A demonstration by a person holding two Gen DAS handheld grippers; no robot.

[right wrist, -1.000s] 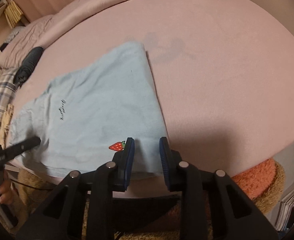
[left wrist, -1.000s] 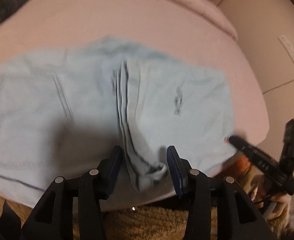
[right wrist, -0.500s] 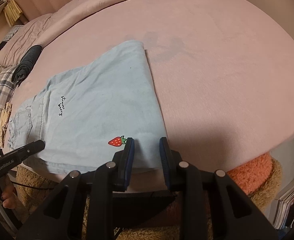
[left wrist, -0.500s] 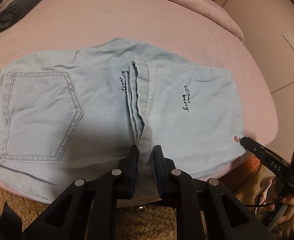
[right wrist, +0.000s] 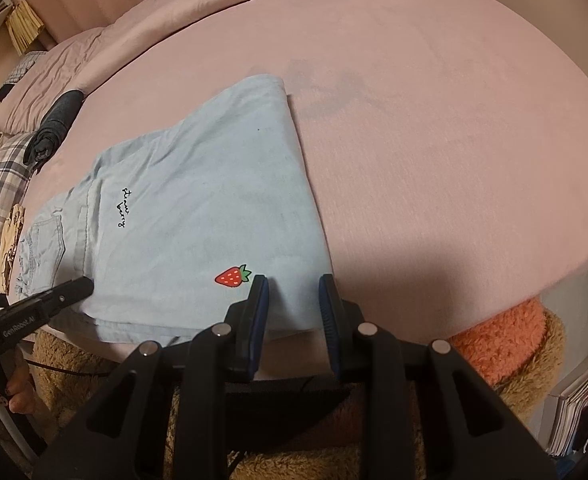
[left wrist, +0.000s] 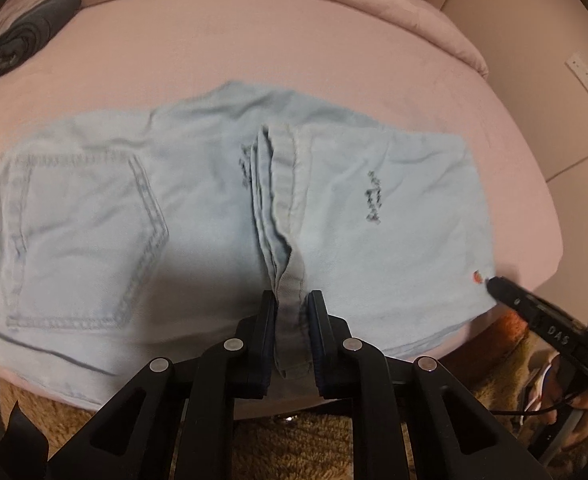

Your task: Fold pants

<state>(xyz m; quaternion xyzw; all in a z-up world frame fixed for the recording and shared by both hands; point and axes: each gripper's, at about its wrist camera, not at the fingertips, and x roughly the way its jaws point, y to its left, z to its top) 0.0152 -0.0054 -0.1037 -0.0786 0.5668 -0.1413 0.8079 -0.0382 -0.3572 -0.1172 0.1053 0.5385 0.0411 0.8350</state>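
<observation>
Left gripper (left wrist: 291,328) now clamped on pants' (left wrist: 198,208) hem stack after closing, right gripper (right wrist: 294,304) parted astride the fold edge, ready for next fold

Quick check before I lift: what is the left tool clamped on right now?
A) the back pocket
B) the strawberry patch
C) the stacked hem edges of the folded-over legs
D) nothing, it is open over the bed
C: in the left wrist view the left tool pinches the layered hem edges of the light blue jeans.
</observation>
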